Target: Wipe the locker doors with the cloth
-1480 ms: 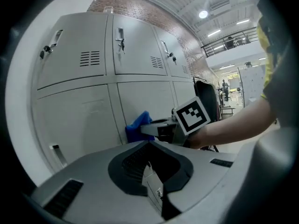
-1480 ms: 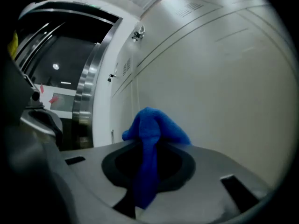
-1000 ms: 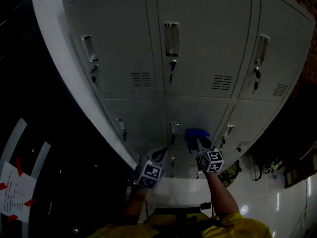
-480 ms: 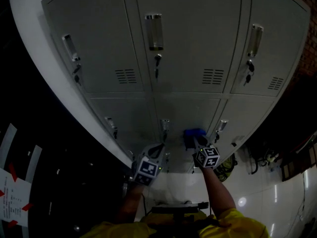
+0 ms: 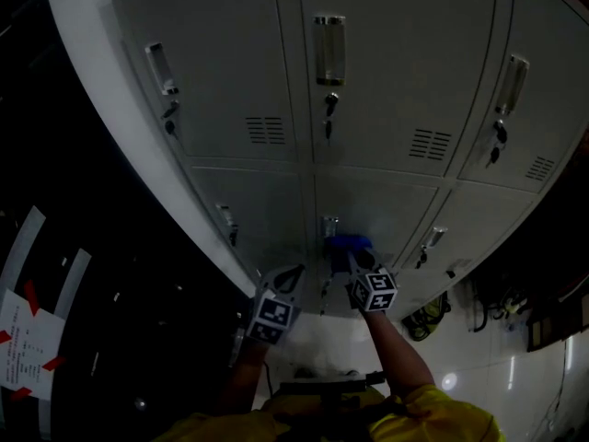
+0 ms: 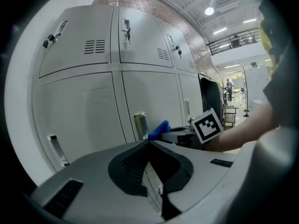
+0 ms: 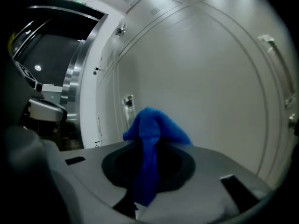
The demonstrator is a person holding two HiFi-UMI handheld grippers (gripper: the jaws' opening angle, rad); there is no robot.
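Cloth (image 7: 152, 125) clamped in right gripper (image 5: 353, 263) by lower locker door (image 5: 373, 201); left gripper (image 6: 149, 144) closed, empty. Risk: cloth may snag on handle (image 5: 329, 226) and pull free.

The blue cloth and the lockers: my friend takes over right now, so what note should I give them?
Right gripper: shut on the blue cloth, held up at the lower middle locker door, beside its handle.
Left gripper: shut, empty, hanging just left of the right one.
Done: cannot tell; no door shows wipe marks.
Left: probably carry on over this door, then the other doors.
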